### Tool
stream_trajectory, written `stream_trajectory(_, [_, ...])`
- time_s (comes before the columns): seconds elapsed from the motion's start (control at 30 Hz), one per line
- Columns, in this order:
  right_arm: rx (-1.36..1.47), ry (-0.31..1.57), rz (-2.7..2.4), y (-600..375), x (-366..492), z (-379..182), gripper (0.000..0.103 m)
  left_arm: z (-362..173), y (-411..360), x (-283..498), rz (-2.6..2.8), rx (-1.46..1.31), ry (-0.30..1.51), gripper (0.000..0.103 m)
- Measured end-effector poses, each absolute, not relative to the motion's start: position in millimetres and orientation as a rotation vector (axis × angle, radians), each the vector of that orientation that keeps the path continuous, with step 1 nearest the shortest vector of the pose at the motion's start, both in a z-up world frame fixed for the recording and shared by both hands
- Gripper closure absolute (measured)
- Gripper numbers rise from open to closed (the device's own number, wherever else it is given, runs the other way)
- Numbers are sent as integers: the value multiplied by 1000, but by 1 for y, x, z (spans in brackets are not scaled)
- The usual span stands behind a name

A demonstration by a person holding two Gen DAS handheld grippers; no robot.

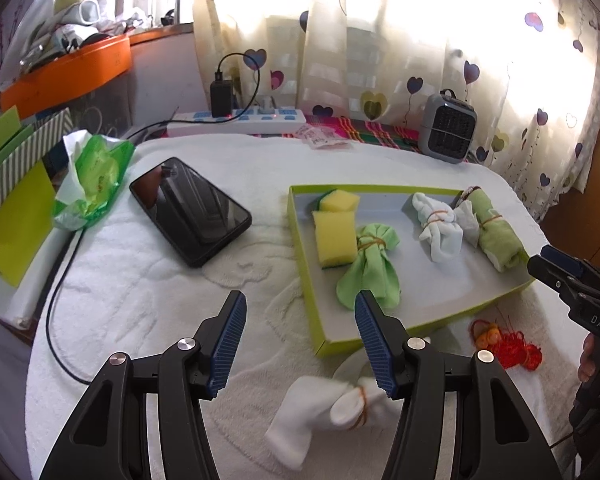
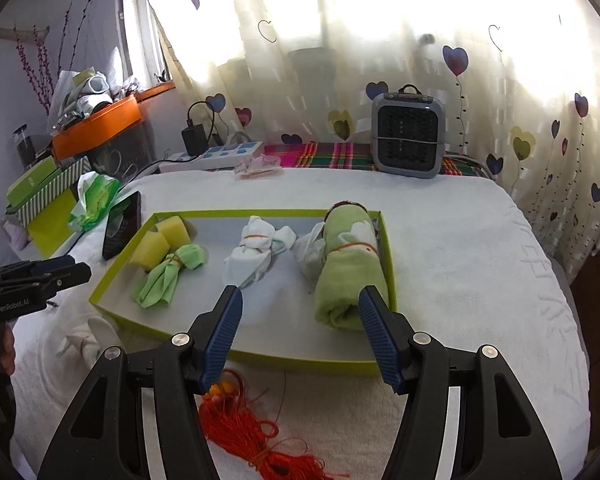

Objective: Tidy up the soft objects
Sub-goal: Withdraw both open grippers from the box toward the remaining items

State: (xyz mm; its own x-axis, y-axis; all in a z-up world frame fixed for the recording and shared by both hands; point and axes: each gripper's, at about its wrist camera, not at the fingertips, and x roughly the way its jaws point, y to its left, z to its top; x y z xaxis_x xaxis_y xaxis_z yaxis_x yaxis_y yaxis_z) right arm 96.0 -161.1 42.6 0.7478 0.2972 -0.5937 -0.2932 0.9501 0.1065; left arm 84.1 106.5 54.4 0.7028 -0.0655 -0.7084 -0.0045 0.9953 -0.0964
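Note:
A lime-green tray (image 1: 432, 284) (image 2: 284, 320) lies on the white towel. It holds two yellow sponges (image 1: 334, 240) (image 2: 150, 250), a green cloth bundle (image 1: 370, 268) (image 2: 168, 276), a white cloth bundle (image 1: 438, 224) (image 2: 260, 256) and a rolled green towel (image 1: 496, 236) (image 2: 348, 272), the cloths tied with rubber bands. A white sock bundle (image 1: 332, 412) (image 2: 84, 340) rests outside the tray, just beneath my left gripper (image 1: 300, 296), which is open and empty. My right gripper (image 2: 300, 294) is open over the tray's near edge, its right finger in front of the green roll.
A red string tassel (image 2: 252, 432) (image 1: 508, 344) lies in front of the tray. A black phone (image 1: 188, 210), a green tissue pack (image 1: 92, 176) and boxes (image 1: 16, 200) sit to the left. A power strip (image 1: 236, 120) and a small grey fan (image 2: 408, 136) stand at the back.

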Motion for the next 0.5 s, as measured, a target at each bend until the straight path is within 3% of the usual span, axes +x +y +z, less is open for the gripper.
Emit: stream_trajectory(0.5, [38,747,470,-168,65,14,41,25,120,65,-138,-165,866,47])
